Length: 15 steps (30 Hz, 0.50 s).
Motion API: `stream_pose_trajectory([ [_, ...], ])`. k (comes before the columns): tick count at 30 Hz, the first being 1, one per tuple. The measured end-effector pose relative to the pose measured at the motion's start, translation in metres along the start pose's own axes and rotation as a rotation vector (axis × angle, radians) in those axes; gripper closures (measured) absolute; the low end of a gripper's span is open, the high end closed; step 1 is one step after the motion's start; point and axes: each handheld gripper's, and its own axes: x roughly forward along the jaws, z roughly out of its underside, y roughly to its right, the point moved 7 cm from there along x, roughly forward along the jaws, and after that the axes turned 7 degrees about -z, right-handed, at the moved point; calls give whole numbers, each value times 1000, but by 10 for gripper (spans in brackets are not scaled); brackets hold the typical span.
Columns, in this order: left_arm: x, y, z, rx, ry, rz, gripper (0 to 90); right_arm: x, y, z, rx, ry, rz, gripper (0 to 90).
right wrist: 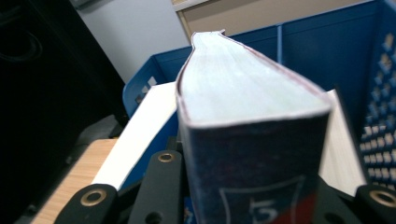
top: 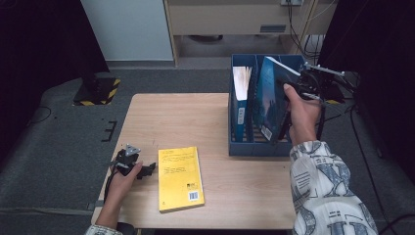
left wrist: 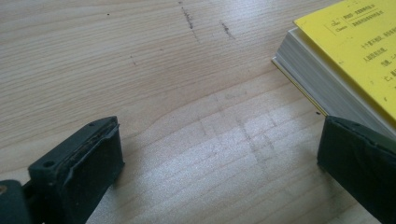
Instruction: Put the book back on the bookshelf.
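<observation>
- The right gripper (top: 293, 90) has its fingers clamped on a thick dark-blue softcover book (top: 270, 100), pinching it across its thickness near one end; in the right gripper view the same book (right wrist: 252, 154) rises straight out from between the black fingers, page edges facing up.
- That book stands tilted in the blue plastic file box (top: 242, 147) at the far right of the bench (top: 171, 117), its long axis running steeply up and leaning toward the box's back wall. It looks partly down in the middle slot, not yet seated, I'd say.
- A second blue-spined book with pale pages (top: 241, 98) stands upright in the box's left slot, just beside the held one.
- The left gripper (top: 149, 169) rests on the bench well left of the box, fingers spread wide on nothing.
- A flat yellow paperback book (top: 180, 178) lies just beside those open fingers, long axis pointing away from the person; its corner (left wrist: 345, 51) sits close to one finger.
- The left hand is plainly nearer the yellow book, well apart from the box.
</observation>
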Motion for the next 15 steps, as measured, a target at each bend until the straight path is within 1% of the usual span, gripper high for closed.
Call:
stream_pose_trajectory([
  [1,0,0,0,0,0,0,0,1,-1,0,6,-1,-5,735],
  [4,0,0,0,1,0,0,0,6,-3,1,5,-1,-8,734],
  [10,0,0,0,0,1,0,0,12,-1,2,42,9,-16,733],
  [15,0,0,0,0,1,2,0,15,1,2,49,13,-19,732],
])
